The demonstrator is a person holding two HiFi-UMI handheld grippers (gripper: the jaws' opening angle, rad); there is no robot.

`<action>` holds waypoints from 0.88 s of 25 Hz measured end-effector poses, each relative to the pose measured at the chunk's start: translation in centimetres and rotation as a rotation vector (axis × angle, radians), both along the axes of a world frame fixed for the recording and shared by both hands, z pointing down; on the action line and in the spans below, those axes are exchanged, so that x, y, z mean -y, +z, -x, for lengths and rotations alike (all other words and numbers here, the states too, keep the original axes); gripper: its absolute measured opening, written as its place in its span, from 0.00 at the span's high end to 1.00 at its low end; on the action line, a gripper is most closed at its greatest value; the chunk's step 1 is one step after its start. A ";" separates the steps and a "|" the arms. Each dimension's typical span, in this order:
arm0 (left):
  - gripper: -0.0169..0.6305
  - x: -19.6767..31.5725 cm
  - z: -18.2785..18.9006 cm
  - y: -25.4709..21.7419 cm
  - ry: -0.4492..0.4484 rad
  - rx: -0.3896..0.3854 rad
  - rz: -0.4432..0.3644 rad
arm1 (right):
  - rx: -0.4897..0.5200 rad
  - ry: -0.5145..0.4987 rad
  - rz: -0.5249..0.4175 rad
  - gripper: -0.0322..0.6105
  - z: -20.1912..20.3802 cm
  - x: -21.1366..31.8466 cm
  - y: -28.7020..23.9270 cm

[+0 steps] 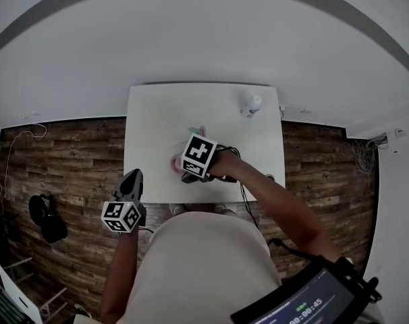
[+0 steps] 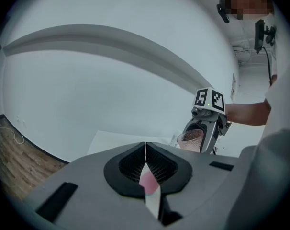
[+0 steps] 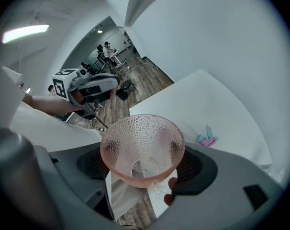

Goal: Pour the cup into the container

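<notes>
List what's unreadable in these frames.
Pink cup: head view, mostly behind the right claw.
White container: head view, too small to tell whether open or capped.
Pink-and-teal item: right gripper view, too small to identify.
Table: left gripper view, mostly covered by the left claw body.
</notes>
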State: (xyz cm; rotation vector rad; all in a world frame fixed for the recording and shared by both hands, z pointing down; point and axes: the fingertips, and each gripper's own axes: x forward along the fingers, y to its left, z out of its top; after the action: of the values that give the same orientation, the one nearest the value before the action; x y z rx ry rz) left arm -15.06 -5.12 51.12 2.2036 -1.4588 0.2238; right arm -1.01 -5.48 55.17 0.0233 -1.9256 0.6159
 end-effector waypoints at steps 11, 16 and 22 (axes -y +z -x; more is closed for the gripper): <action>0.95 1.7 -3.4 -2.5 0.030 -0.005 -0.046 | 0.086 0.024 -0.071 0.36 -1.9 0.5 -2.2; 0.95 2.5 -4.9 -3.2 0.040 -0.002 -0.054 | 0.127 0.050 -0.099 0.36 -2.9 1.1 -3.1; 0.96 3.2 -6.4 -3.6 0.053 0.003 -0.057 | 0.136 0.109 -0.145 0.36 -4.5 2.5 -3.4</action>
State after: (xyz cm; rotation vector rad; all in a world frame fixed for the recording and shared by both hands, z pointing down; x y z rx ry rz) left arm -8.64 -8.27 47.50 2.2901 -1.4260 0.2057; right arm 3.52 -8.01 51.74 0.1842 -2.1085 0.5607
